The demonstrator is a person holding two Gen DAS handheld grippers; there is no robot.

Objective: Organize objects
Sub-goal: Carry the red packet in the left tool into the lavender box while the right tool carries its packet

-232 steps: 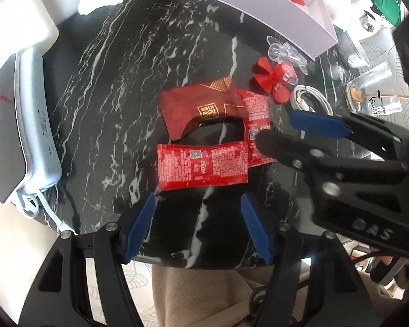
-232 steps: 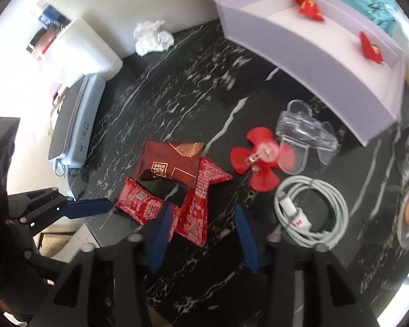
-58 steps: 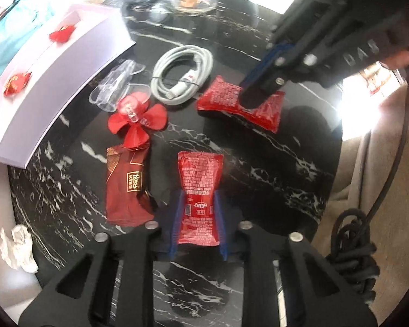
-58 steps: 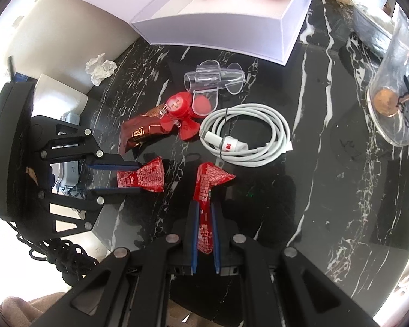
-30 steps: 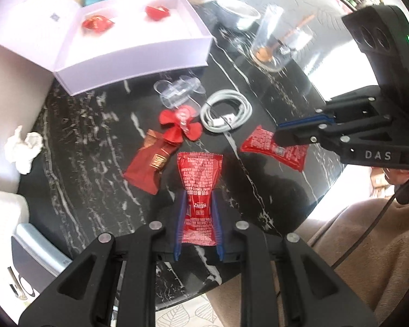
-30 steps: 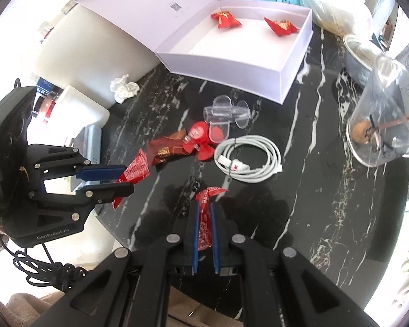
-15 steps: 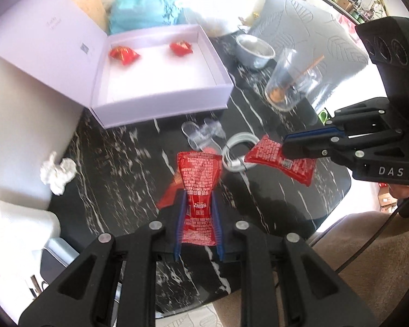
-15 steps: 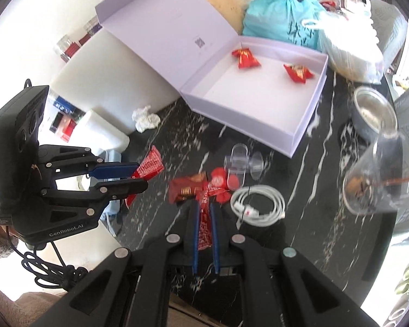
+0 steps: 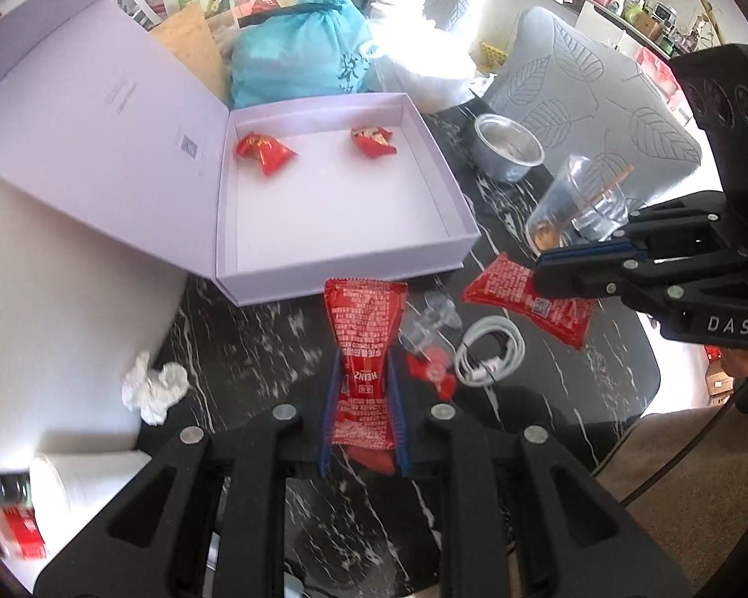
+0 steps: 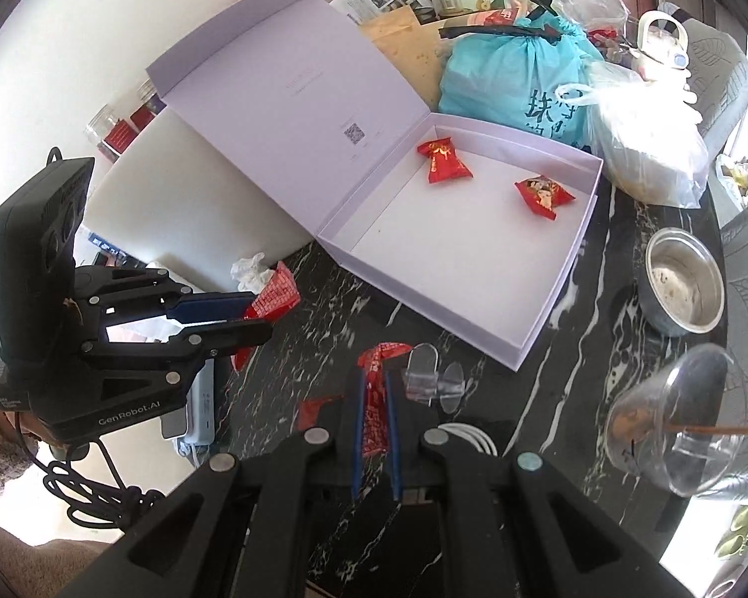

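Left wrist: left gripper (image 9: 363,418) clamped on a ketchup packet (image 9: 365,344), held flat above the table, aimed at the open box (image 9: 454,236), probably for dropping in beside two candies (image 9: 264,151).

Right wrist: right gripper (image 10: 374,428) pinched on a second packet (image 10: 374,413), held edge-on, likewise short of the box (image 10: 548,319). Cable, fan, clear stand lie below.

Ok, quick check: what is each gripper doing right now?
Left gripper: shut on a red Heinz ketchup packet, lifted above the table.
Right gripper: shut on another red sauce packet, also lifted.
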